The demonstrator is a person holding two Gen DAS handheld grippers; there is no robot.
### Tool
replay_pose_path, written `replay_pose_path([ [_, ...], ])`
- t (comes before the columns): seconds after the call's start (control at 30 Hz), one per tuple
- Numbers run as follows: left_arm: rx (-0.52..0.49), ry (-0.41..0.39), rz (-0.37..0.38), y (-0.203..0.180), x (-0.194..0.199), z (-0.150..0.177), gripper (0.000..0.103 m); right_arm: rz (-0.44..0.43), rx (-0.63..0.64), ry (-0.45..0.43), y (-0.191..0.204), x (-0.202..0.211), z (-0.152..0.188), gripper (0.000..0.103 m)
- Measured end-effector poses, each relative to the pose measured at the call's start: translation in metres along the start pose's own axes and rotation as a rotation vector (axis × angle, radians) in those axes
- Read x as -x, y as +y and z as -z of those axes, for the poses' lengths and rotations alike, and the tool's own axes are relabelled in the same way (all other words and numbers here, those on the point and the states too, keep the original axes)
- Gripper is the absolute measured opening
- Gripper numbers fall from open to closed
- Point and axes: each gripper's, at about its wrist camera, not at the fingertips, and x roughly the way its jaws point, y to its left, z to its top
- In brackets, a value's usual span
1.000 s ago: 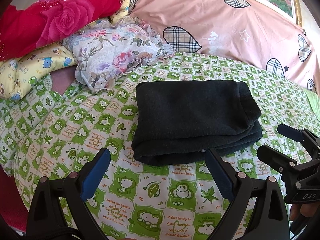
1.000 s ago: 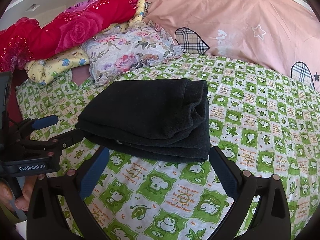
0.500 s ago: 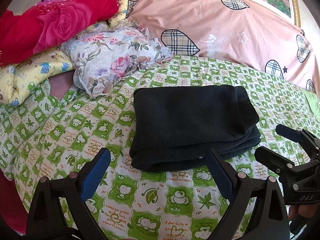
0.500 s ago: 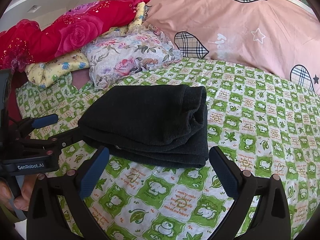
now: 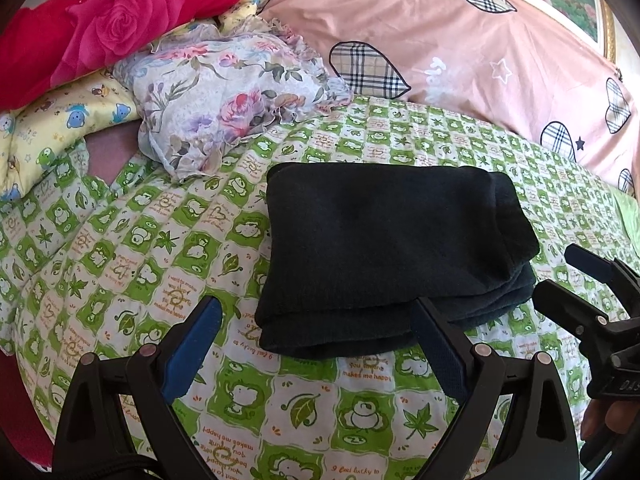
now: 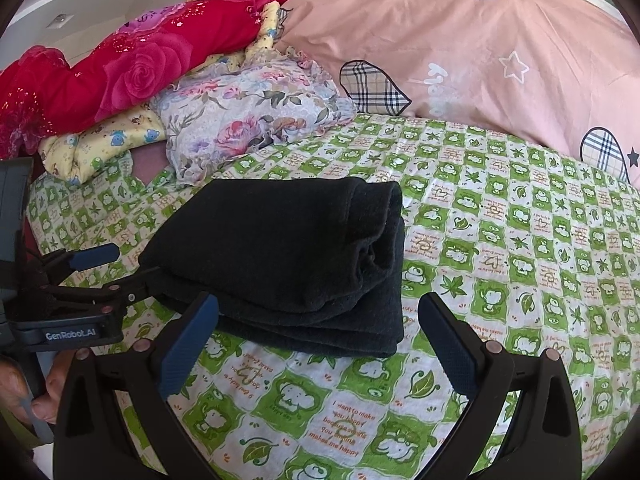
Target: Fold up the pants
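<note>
The black pants (image 5: 384, 256) lie as a thick folded rectangle on the green checked bedsheet (image 5: 320, 408), straight ahead of both tools, long axis running left to right. The left tool (image 5: 316, 348) hovers at the near folded edge; the right tool (image 6: 320, 340) is nearer the stacked open ends. Both have their blue pads spread apart, gripping nothing. The fabric looks soft, fleecy and heavy, layers rounded and not creased; the fold appears essentially finished.
</note>
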Motion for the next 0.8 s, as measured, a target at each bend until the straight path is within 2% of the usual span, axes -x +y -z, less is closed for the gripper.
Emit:
replay_pose_path([
  [0.8,-0.031,0.004,-0.064,-0.008,-0.005,-0.011,0.094,-0.011,-0.038,0.024,-0.01,-0.01,0.0,0.1],
])
